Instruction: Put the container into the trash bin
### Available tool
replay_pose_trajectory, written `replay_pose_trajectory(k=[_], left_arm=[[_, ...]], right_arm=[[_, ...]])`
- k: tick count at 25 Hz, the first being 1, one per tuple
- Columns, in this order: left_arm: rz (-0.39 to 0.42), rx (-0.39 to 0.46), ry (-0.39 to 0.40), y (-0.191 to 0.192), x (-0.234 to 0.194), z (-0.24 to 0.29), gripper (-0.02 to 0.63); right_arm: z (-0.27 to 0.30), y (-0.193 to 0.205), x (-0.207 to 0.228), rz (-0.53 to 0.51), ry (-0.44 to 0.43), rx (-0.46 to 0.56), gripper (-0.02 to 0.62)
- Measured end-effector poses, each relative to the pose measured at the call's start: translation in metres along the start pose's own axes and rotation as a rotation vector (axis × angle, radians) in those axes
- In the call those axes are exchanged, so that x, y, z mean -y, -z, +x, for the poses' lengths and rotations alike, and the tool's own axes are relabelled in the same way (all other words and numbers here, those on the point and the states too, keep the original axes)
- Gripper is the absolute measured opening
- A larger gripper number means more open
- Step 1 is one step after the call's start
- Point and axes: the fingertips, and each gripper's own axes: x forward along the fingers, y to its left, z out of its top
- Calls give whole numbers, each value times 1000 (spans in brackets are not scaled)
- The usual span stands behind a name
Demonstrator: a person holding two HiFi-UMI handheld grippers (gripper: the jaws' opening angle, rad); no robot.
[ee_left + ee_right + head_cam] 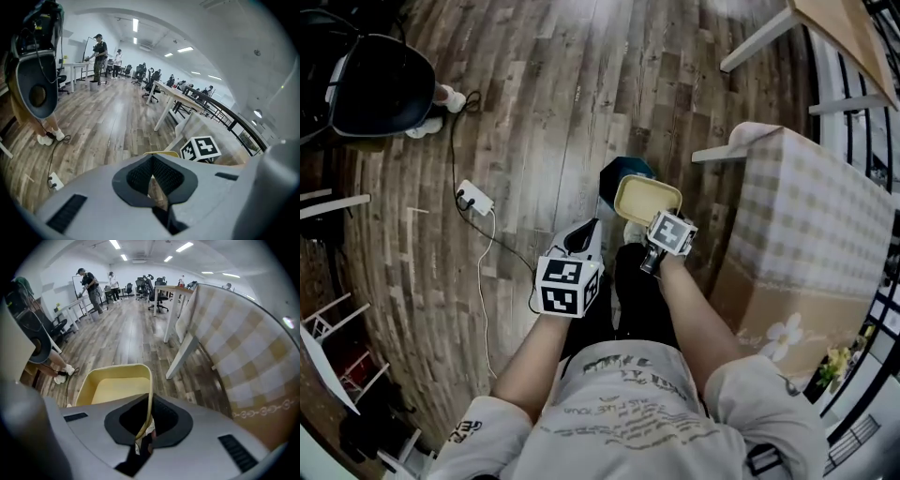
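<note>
Yellow container (115, 387) clamped in my right hand-held gripper (146, 425)
Right gripper view shows the jaws pinched on its wall. Only the head view catches the dark trash bin (623, 171), half hidden behind it at 11 o'clock. My left hand-held gripper (152, 183) has its jaws together, nothing in them. Checked worktop (806, 216) at 3 o'clock, power strip (475, 197) on the floor at 9.

Bright, even light from ceiling strip lights (135, 24); soft glare on wood floor (581, 56). Strong fisheye bending, dark vignetted corners, soft edges.
</note>
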Motion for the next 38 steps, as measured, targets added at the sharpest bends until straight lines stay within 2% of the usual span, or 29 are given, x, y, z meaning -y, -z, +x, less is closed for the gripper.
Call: replay_pose_trajectory(k=[5, 11, 20, 22, 23, 26, 28, 30, 33, 38], left_arm=[[-19, -24, -15, 22, -23, 10, 5], [-18, -61, -19, 44, -45, 28, 5], [-6, -46, -6, 50, -55, 38, 5], [-10, -49, -8, 56, -59, 38, 5], [-15, -50, -10, 60, -60, 38, 5], [-30, -47, -14, 67, -64, 32, 5], [-35, -45, -16, 69, -67, 25, 5], [-40, -39, -19, 69, -69, 17, 5], [-46, -12, -23, 59, -71, 3, 5], [-25, 40, -18, 33, -62, -22, 5]], right_arm=[[49, 22, -13, 11, 47, -66, 11], [93, 28, -25, 4, 98, -88, 12], [135, 42, -47, -34, 119, -104, 20], [140, 43, -53, -27, 105, -98, 36], [142, 42, -55, -22, 95, -95, 102], [140, 38, -61, -4, 65, -82, 124], [132, 36, -66, 6, 41, -71, 105], [118, 36, -72, 10, -6, -62, 12], [86, 36, -84, 16, -110, -49, 3], [17, 29, -90, 15, -206, -8, 3]])
